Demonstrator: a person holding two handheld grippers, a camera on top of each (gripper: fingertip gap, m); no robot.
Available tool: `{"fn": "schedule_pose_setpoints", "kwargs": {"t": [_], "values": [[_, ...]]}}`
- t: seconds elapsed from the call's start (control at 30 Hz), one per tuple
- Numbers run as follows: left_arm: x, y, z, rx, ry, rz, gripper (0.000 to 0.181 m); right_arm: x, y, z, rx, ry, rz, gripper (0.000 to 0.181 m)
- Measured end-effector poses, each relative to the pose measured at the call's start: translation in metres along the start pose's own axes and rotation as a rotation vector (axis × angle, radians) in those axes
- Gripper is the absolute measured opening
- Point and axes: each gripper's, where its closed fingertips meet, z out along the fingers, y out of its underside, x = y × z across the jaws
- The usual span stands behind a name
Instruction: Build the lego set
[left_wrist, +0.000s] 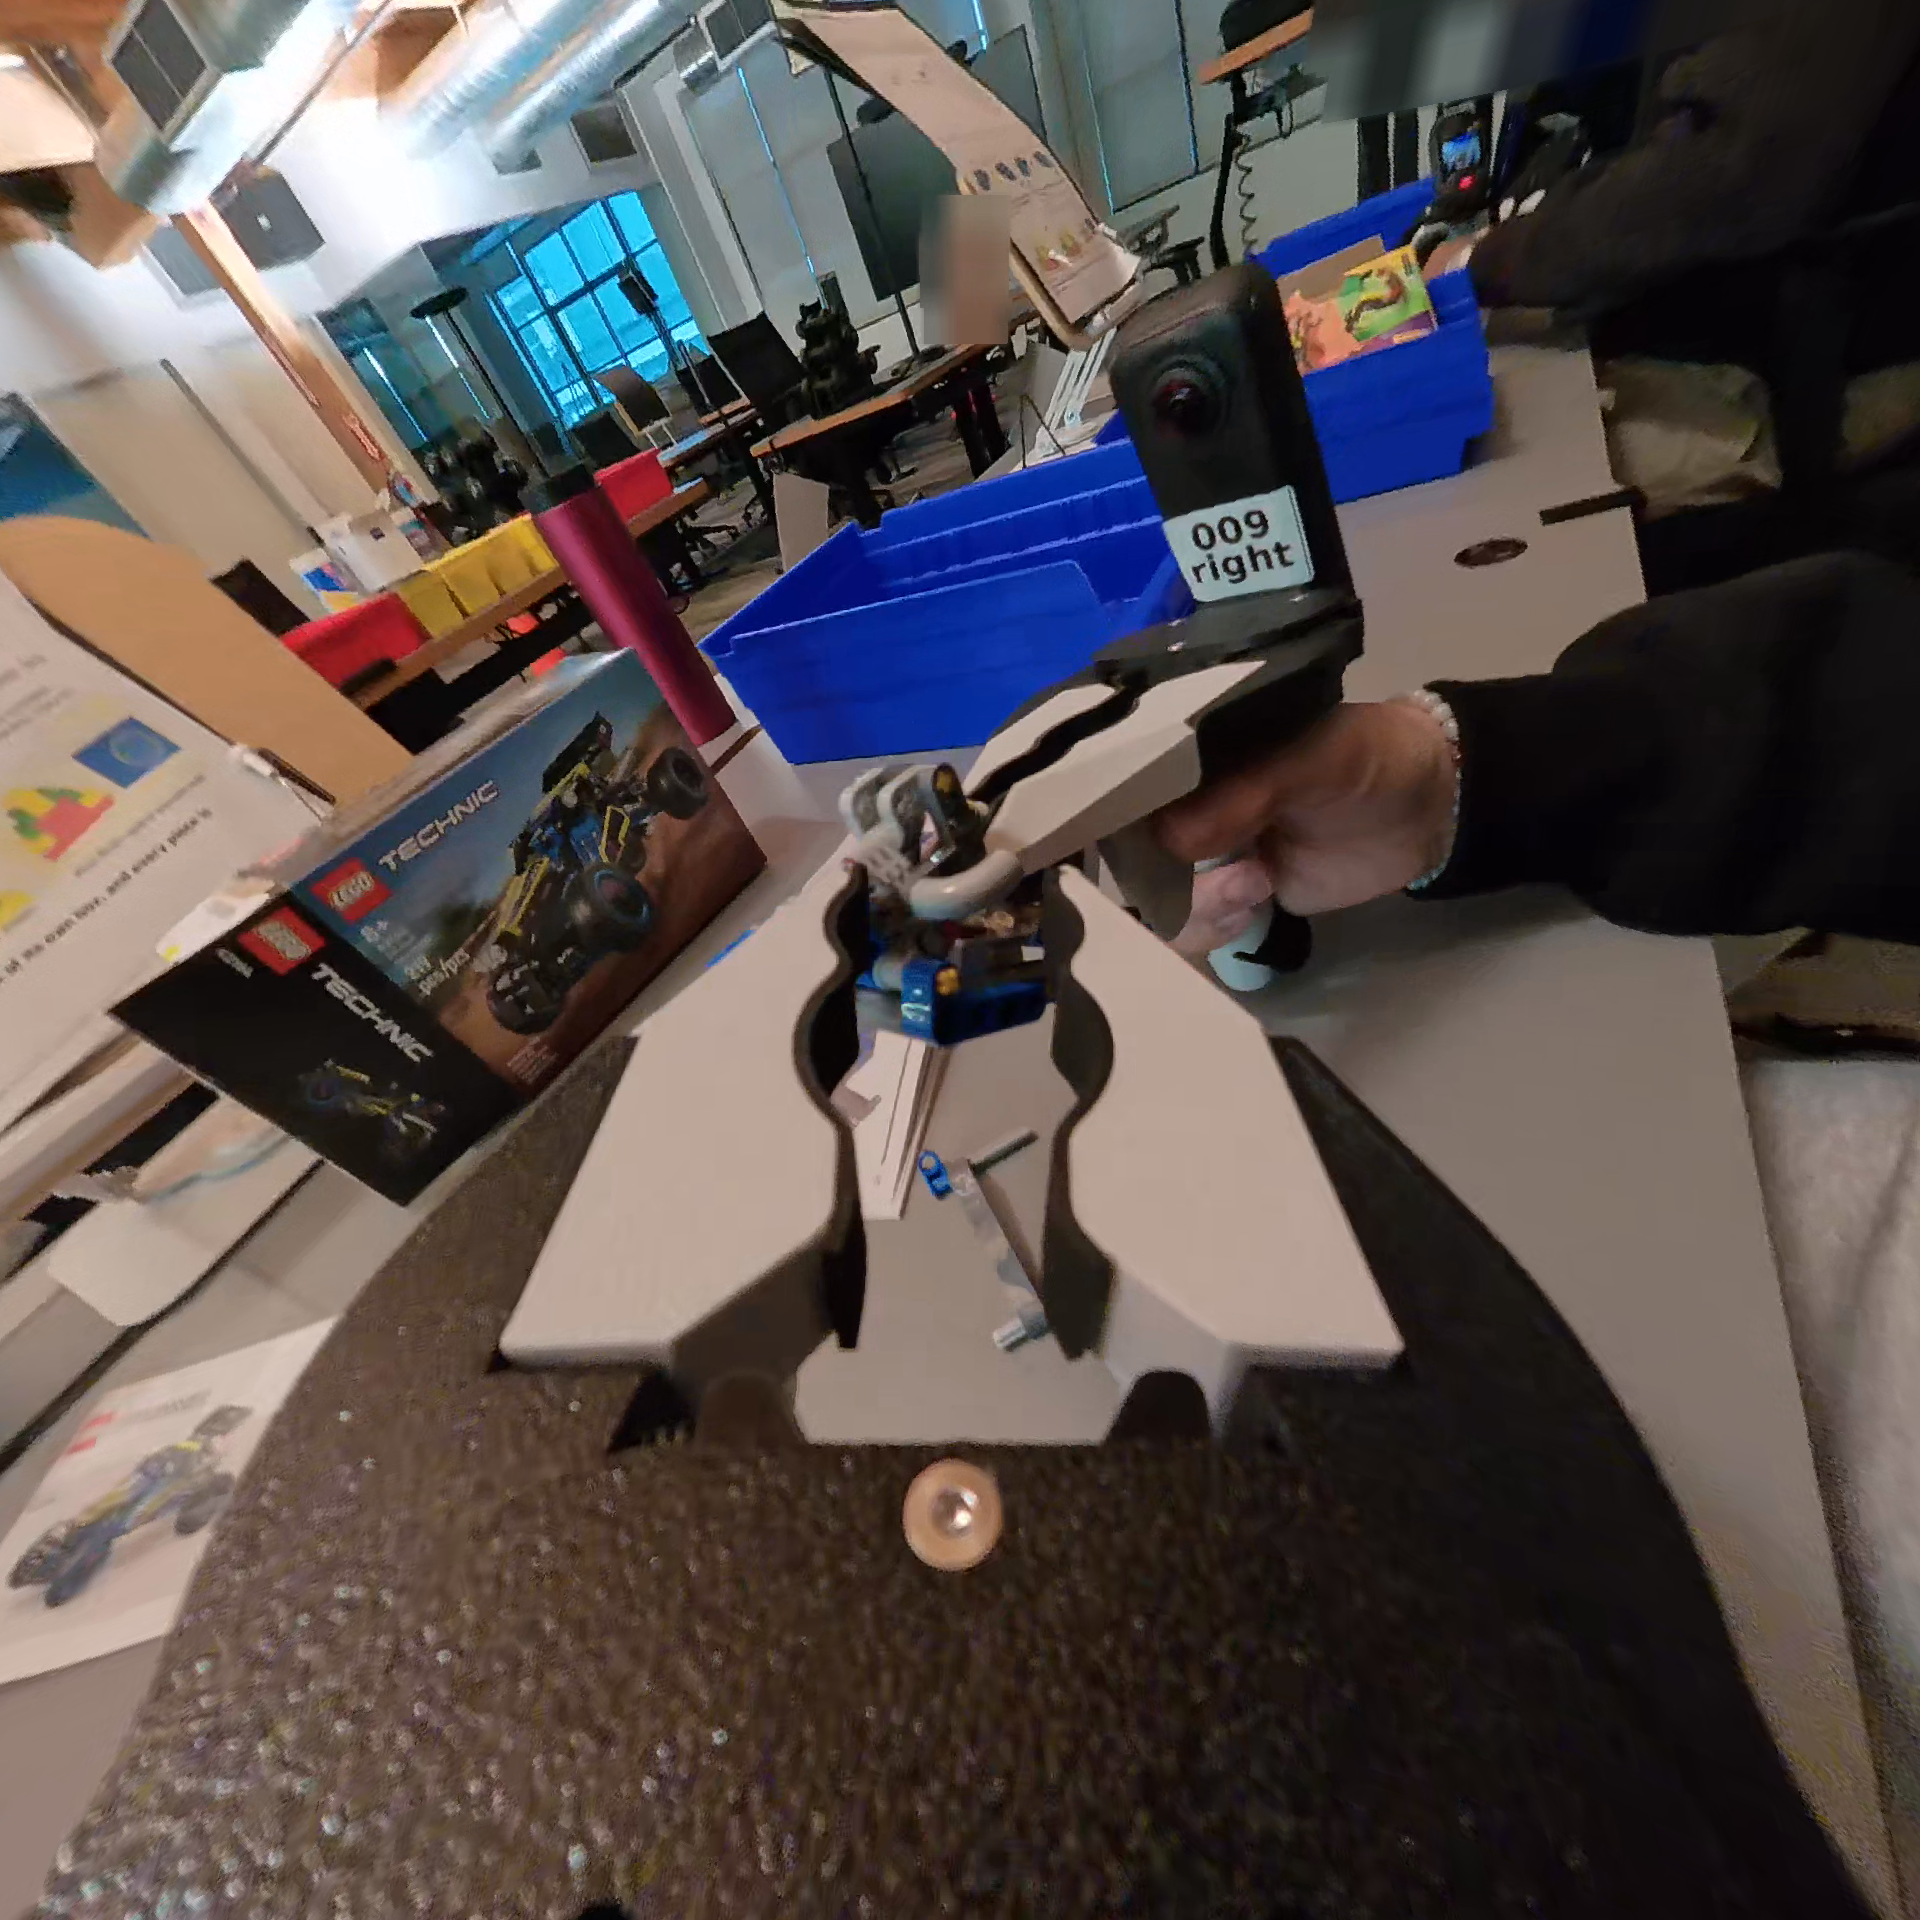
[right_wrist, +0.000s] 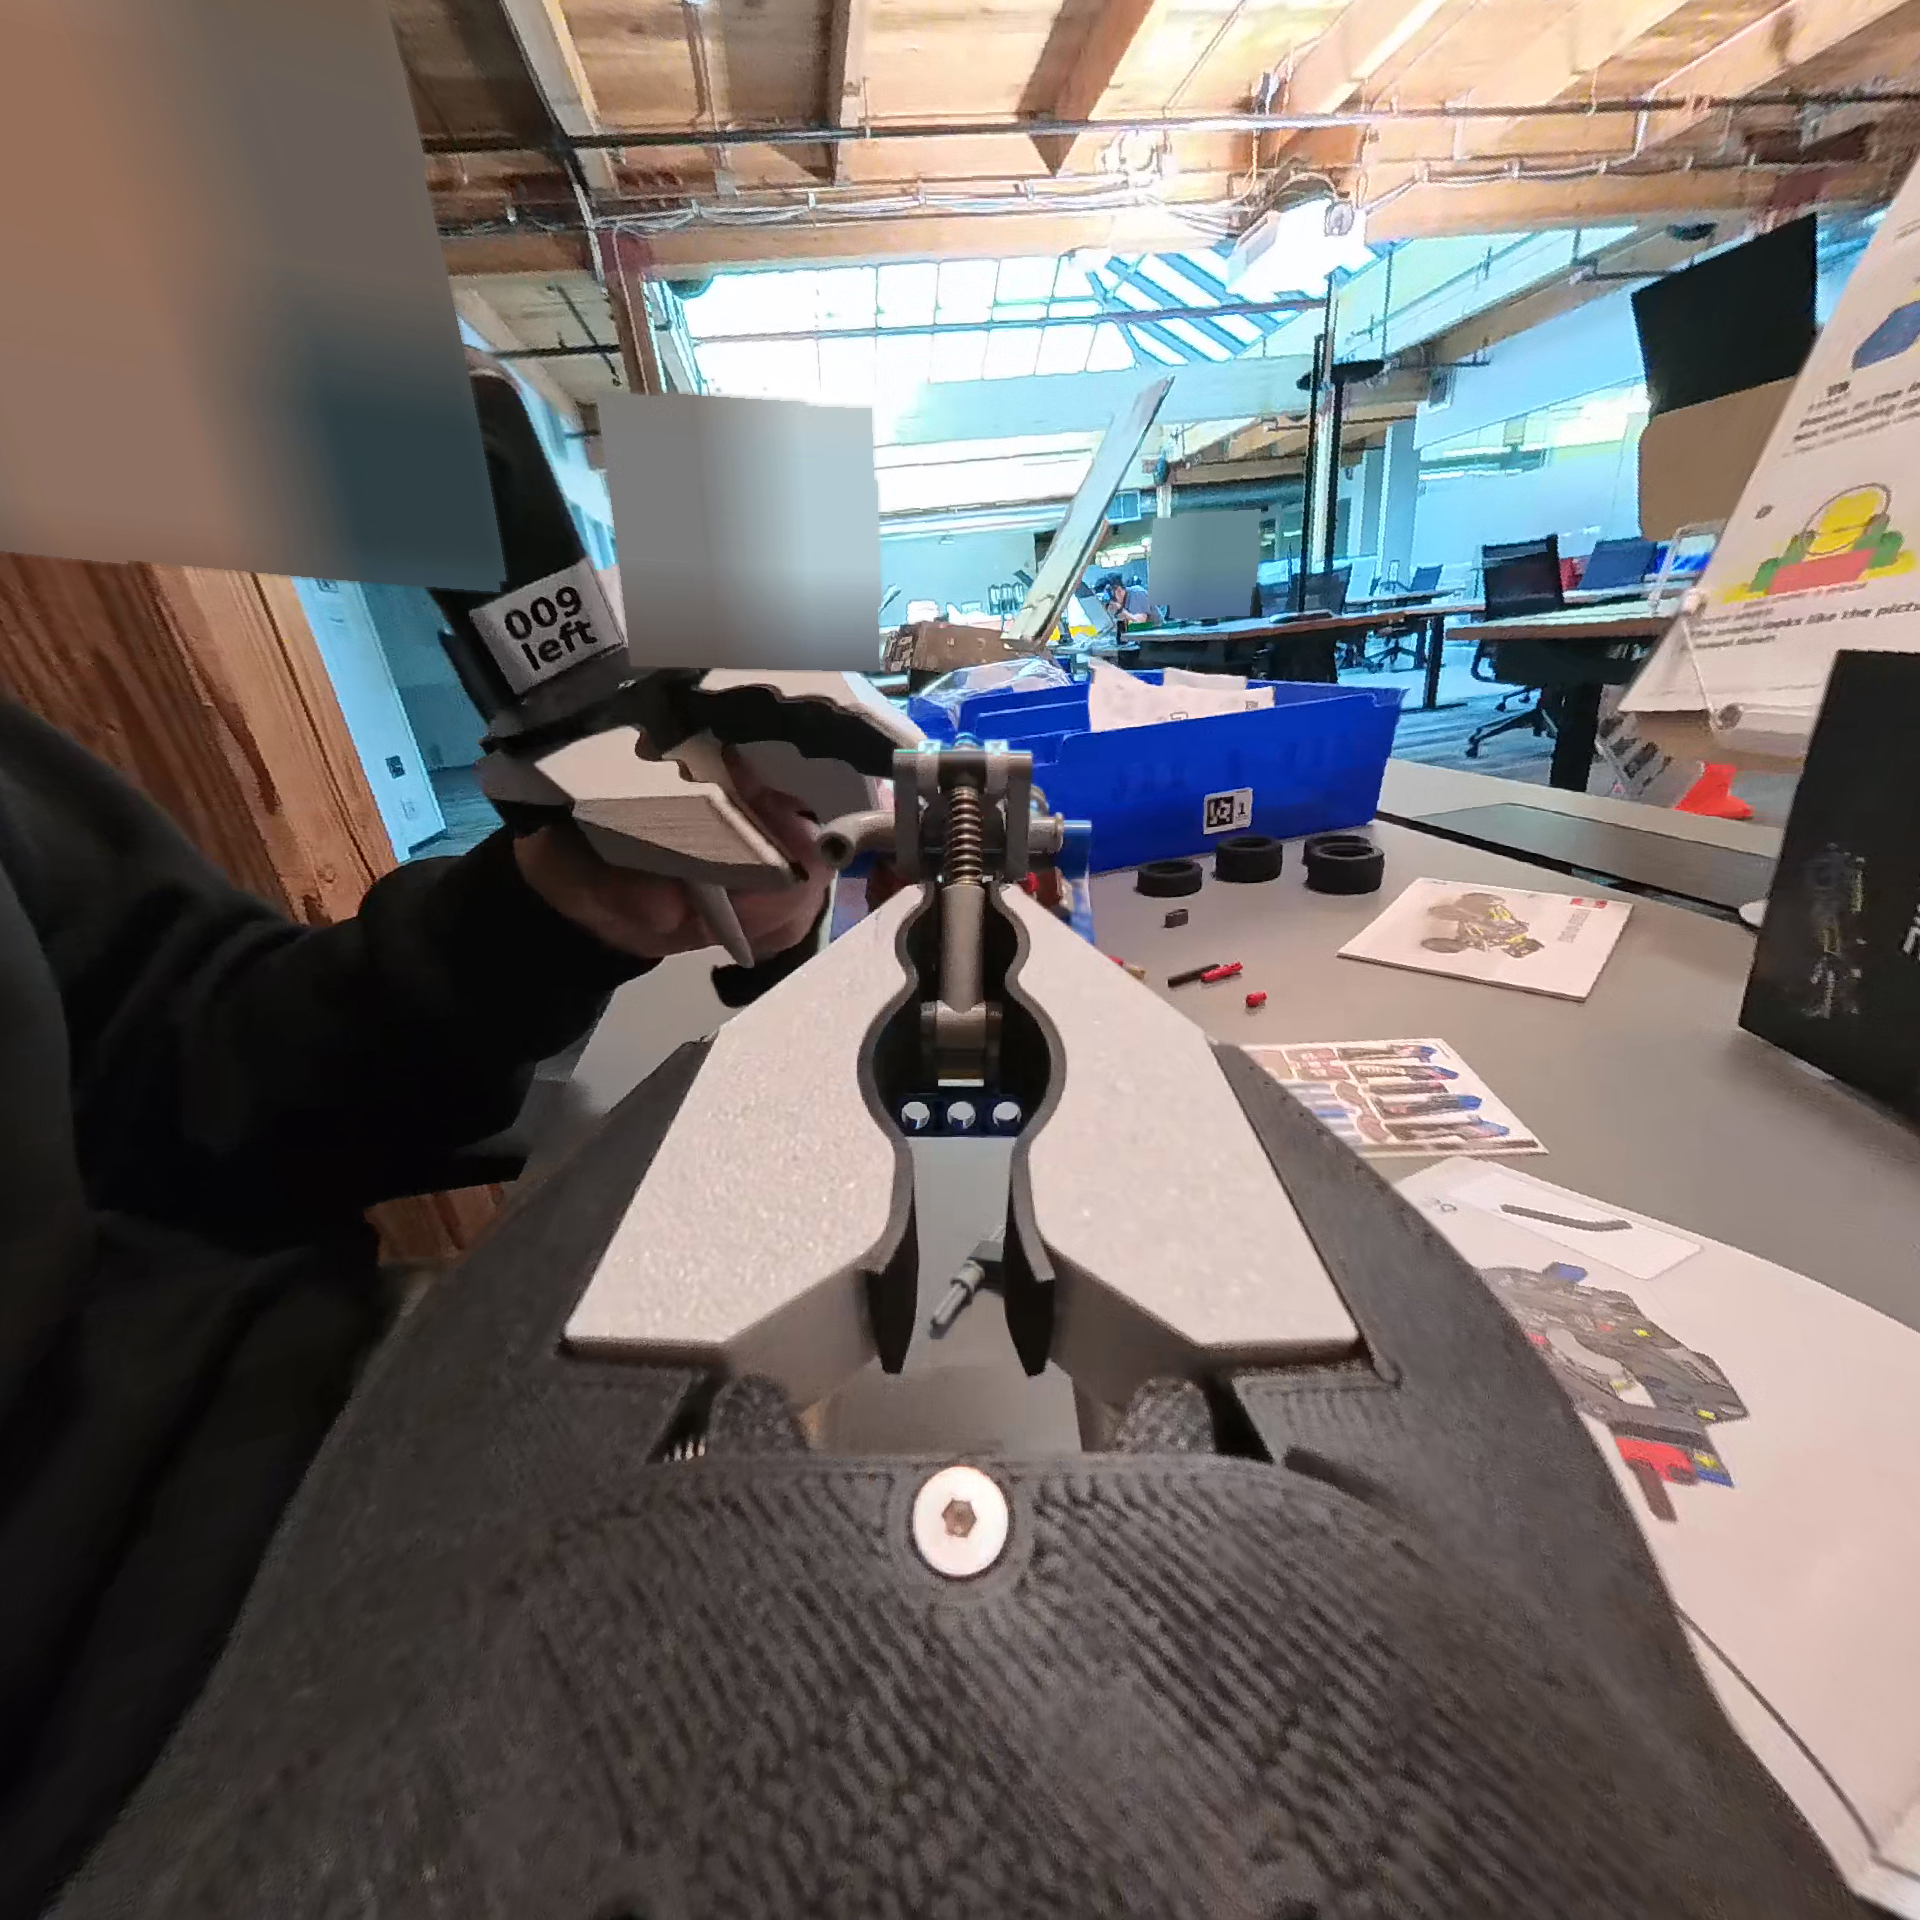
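A partly built lego model (left_wrist: 966, 992), blue and grey, is held above the table between both grippers. My left gripper (left_wrist: 951, 904) is shut on its blue lower part. My right gripper (left_wrist: 982, 821) comes in from the right and grips the grey upper part. In the right wrist view my right gripper (right_wrist: 961, 909) is shut on a grey shock absorber with a spring (right_wrist: 961, 831); a blue beam with three holes (right_wrist: 961, 1114) sits deeper between the fingers. The left gripper (right_wrist: 821, 852) reaches the model from the left there.
The lego box (left_wrist: 499, 914) stands left, with blue bins (left_wrist: 935, 644) and a maroon tube (left_wrist: 634, 613) behind. Loose small pieces (left_wrist: 935, 1174) lie under the model. Three black tyres (right_wrist: 1257, 862), red pins (right_wrist: 1226, 971), a booklet (right_wrist: 1486, 935) and a sticker sheet (right_wrist: 1392, 1096) lie right. The grippers are tip to tip, or close to it.
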Motion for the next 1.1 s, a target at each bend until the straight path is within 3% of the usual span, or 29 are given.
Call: {"fn": "schedule_pose_setpoints", "kwargs": {"t": [0.17, 0.5, 0.67, 0.8, 1.1], "values": [[0.002, -0.002, 0.002, -0.001, -0.032, 0.097, 0.03, -0.001, -0.004, -0.002, 0.035, -0.02, 0.026, 0.004], [-0.009, -0.031, -0.013, 0.142, -0.095, 0.048, 0.028, -0.005, -0.015, -0.009, 0.147, -0.081, 0.082, 0.004], [-0.013, -0.012, -0.013, -0.013, -0.044, -0.136, 0.024, -0.001, -0.027, -0.018, 0.236, -0.08, 0.114, 0.004], [-0.001, 0.0, -0.008, -0.088, 0.037, -0.255, 0.03, -0.007, -0.025, -0.014, 0.211, -0.089, 0.056, 0.004], [-0.007, 0.001, -0.008, -0.126, -0.034, -0.201, 0.034, -0.004, -0.023, -0.014, 0.196, -0.055, 0.028, 0.005]]}}
